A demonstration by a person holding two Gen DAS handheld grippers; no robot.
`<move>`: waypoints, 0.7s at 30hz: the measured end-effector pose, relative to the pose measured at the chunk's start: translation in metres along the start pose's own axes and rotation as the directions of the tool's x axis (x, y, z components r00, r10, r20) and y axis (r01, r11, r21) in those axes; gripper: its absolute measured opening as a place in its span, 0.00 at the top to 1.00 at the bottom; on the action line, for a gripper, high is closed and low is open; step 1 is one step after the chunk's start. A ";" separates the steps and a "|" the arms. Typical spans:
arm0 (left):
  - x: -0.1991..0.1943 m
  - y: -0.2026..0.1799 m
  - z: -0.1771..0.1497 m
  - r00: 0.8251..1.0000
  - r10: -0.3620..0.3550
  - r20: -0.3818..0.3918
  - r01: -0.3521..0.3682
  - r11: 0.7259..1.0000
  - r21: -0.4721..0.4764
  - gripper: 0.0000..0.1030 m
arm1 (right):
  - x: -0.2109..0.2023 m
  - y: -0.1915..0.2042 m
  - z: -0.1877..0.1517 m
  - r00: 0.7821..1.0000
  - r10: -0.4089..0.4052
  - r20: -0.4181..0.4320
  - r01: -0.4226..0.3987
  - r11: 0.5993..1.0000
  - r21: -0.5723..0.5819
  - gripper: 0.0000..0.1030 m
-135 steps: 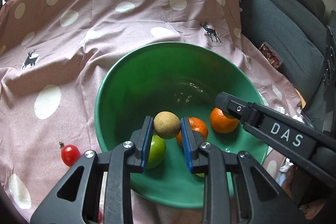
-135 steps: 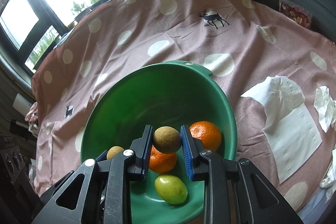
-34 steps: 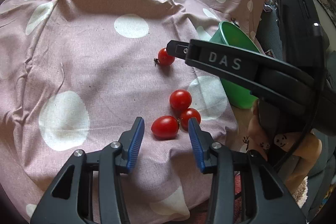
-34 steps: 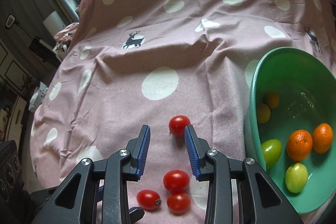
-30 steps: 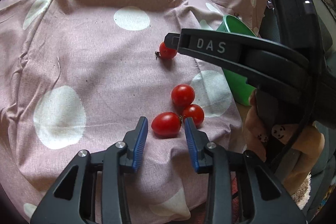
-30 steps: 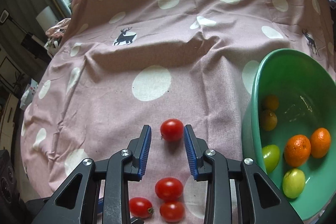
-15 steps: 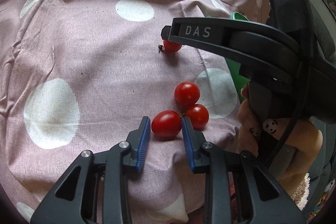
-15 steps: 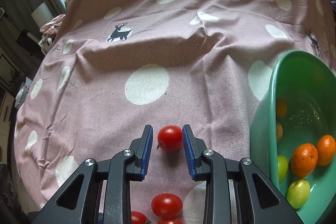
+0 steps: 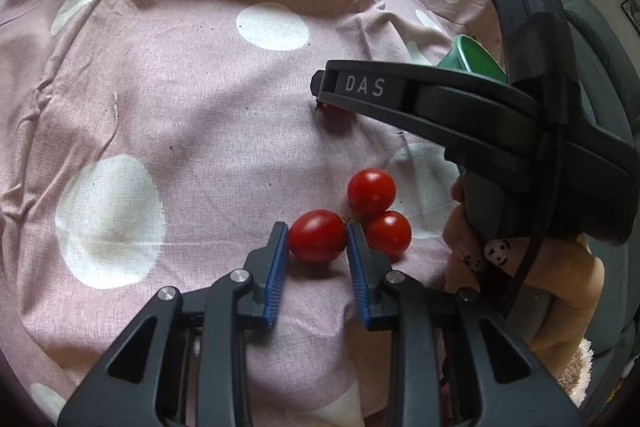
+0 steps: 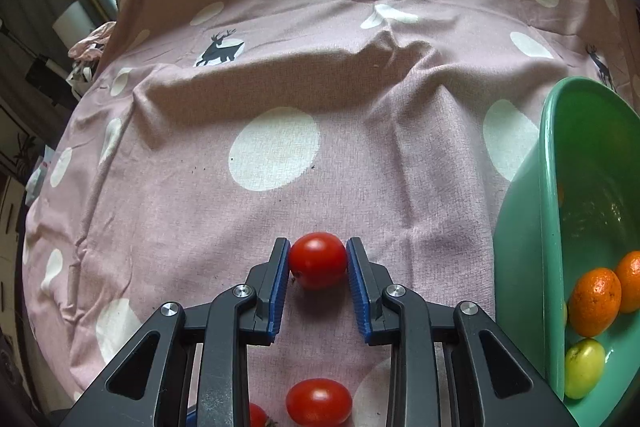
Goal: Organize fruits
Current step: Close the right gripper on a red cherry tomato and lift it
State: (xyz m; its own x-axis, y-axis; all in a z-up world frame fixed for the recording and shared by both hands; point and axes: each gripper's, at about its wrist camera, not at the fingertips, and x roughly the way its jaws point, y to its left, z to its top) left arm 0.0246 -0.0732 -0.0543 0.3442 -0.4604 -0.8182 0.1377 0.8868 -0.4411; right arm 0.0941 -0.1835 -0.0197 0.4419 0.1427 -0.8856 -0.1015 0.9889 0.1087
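Note:
My left gripper [image 9: 317,237] is shut on a red cherry tomato [image 9: 317,235] that rests on the pink dotted cloth [image 9: 180,107]. Two more tomatoes [image 9: 371,191] [image 9: 388,233] lie touching just to its right. My right gripper [image 10: 318,261] is shut on another cherry tomato [image 10: 318,259] on the cloth; in the left wrist view that tomato [image 9: 334,108] is mostly hidden under the right gripper's finger. The green bowl [image 10: 548,227] at the right holds oranges [image 10: 595,301] and a green fruit [image 10: 583,367].
The right gripper's body and the hand holding it fill the right side of the left wrist view [image 9: 520,131], in front of the bowl [image 9: 476,57]. A cloth fold [image 10: 360,59] runs across the back. A grey sofa [image 9: 612,75] is beyond.
Both grippers moved from the bowl to the tomatoes on the cloth. Over the last second each closed its jaws until the pads touch a tomato.

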 end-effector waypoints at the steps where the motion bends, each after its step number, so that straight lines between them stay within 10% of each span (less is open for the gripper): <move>1: -0.001 0.000 0.000 1.000 0.004 0.006 -0.004 1.000 0.001 0.72 | 0.000 0.000 0.000 1.000 0.001 0.001 -0.001 1.000 -0.002 0.71; 12: -0.025 -0.003 0.002 0.993 0.045 0.113 -0.048 0.999 0.024 0.72 | -0.032 0.004 -0.005 0.995 0.064 0.074 -0.063 0.998 -0.010 0.71; 21: -0.062 -0.018 0.004 0.946 0.088 0.313 -0.107 0.993 0.047 0.72 | -0.095 -0.012 -0.010 0.962 0.146 0.230 -0.152 0.988 0.009 0.71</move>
State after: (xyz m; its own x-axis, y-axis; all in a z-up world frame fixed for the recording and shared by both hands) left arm 0.0047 -0.0600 0.0059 0.6283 -0.3455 -0.6970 0.1433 0.9320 -0.3328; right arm 0.0440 -0.2090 0.0583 0.6156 0.2912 -0.7323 -0.1598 0.9560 0.2459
